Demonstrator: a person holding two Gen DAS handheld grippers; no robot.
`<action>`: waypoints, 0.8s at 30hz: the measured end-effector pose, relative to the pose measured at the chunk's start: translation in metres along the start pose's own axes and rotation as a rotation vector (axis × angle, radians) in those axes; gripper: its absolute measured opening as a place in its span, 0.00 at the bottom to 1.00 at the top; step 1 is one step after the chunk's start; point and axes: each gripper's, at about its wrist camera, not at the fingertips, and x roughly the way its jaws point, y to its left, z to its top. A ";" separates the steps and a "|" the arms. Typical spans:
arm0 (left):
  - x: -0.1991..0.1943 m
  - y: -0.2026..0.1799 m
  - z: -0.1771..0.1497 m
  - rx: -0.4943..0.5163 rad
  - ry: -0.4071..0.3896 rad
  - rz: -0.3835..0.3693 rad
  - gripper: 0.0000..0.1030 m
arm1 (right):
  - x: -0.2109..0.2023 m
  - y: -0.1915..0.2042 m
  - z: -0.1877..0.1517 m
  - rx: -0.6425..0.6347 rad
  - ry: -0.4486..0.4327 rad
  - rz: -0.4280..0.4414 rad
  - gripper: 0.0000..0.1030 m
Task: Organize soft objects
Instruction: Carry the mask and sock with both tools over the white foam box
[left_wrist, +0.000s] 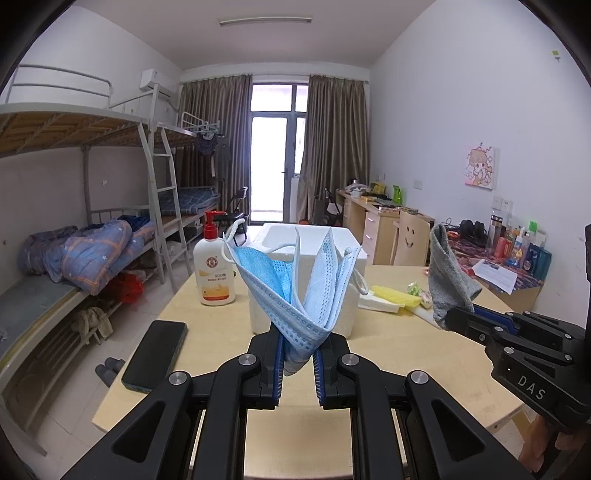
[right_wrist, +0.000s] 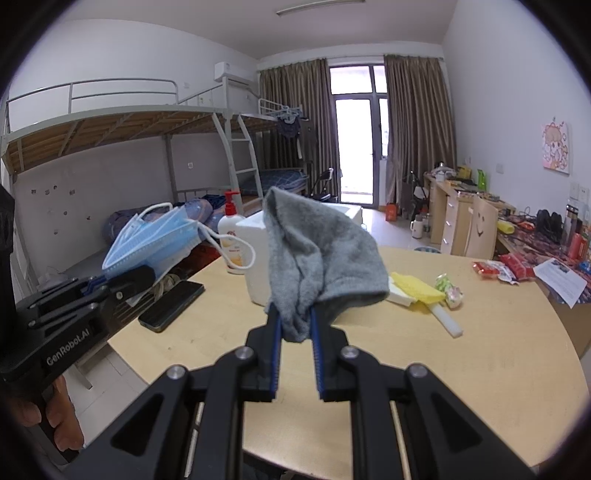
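Your left gripper (left_wrist: 297, 363) clamps the masks (left_wrist: 295, 284), your right gripper (right_wrist: 295, 328) the sock (right_wrist: 317, 251); neither is yet in the foam box (left_wrist: 306, 236), probably their destination.

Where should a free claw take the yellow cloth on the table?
Likely the yellow cloth by its near edge, coming from above: it lies flat, draped partly over a white foam piece, so that edge overhangs. Both claws are full now.
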 end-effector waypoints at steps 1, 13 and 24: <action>0.003 0.000 0.002 -0.002 0.002 -0.001 0.14 | 0.002 -0.001 0.001 0.000 0.001 -0.002 0.18; 0.046 0.008 0.025 -0.015 0.023 0.006 0.14 | 0.031 -0.010 0.025 -0.004 0.015 -0.007 0.18; 0.088 0.012 0.051 -0.018 0.041 -0.021 0.14 | 0.059 -0.017 0.050 -0.003 0.036 0.005 0.18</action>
